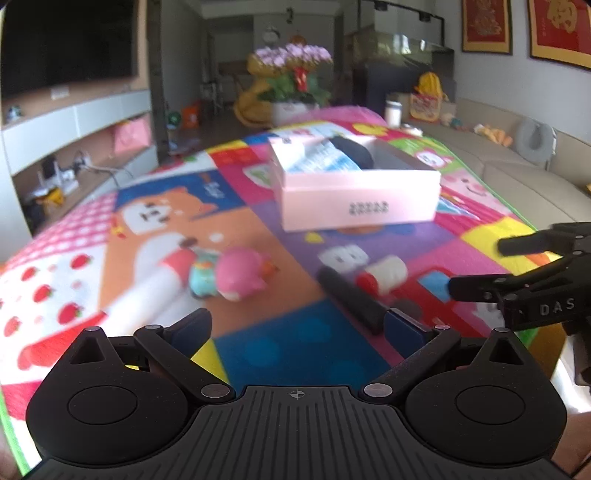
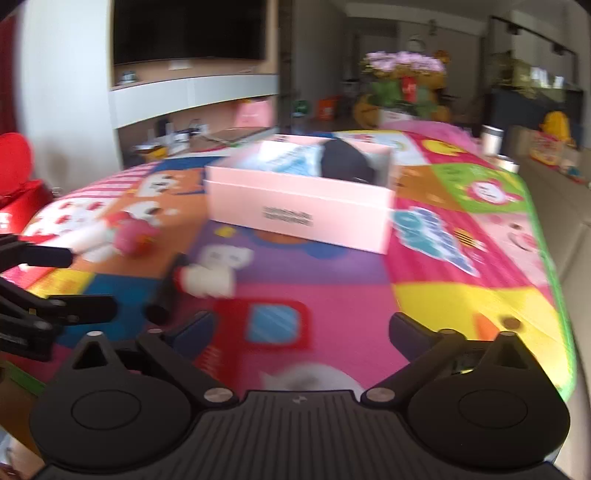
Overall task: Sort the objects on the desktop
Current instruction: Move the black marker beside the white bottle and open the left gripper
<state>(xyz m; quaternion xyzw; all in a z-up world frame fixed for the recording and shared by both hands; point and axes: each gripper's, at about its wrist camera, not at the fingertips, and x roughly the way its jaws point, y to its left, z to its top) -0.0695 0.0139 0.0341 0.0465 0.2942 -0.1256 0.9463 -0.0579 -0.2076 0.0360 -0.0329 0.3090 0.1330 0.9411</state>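
Both grippers hover low at the mat's (image 2: pixel 461 302) near edge: left gripper (image 1: pixel 297 330) spread wide, empty; right gripper (image 2: pixel 301 334) wide too, nothing between its jaws. Just ahead lie a black marker (image 1: pixel 351 302) touching a small white bottle (image 1: pixel 386 275), and leftward a pink toy (image 1: pixel 242 273) beside a white tube (image 1: pixel 147 299). Risk, I'd say: grabbing the marker could knock the bottle rolling. Farther back, the pink box (image 2: pixel 299 210) already holds something dark and a blue-white packet.

A home living room: wall television (image 2: pixel 188 29), sofa (image 1: pixel 517 177), potted flowers (image 1: pixel 295 74), toys
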